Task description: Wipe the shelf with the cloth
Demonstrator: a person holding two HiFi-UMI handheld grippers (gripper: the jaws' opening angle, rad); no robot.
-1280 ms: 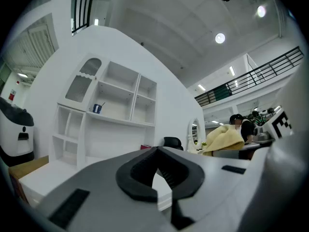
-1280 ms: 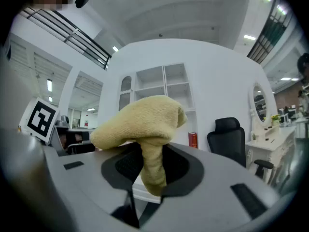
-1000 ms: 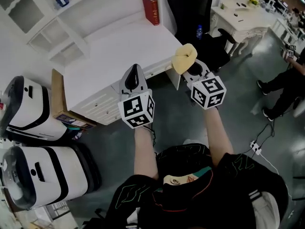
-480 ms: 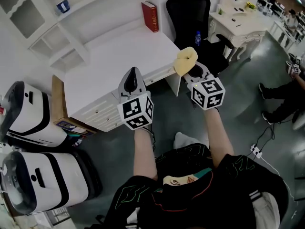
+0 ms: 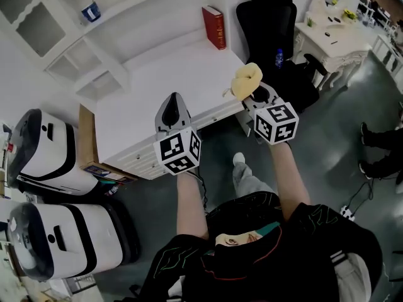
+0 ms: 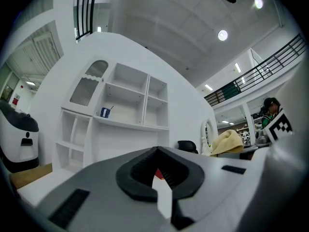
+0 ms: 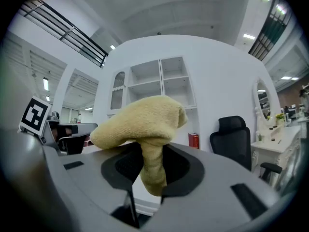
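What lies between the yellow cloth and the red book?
In the head view, only bare white desk top lies between the yellow cloth, held by the right gripper, and the red book standing at the back.

Red book (image 5: 215, 26) stands up on white desk (image 5: 157, 93), near black chair (image 5: 271, 17). Small bottle w/ blue label (image 5: 279, 58) is right by the chair. Blue cup (image 5: 91, 11) w/ a stick in it is up at back left. White table (image 5: 324, 43) w/ mirror at far right. Big white machine (image 5: 47, 153) w/ black stripes on left, another (image 5: 63, 241) below it. Brown box (image 5: 84, 134) is beside the desk.
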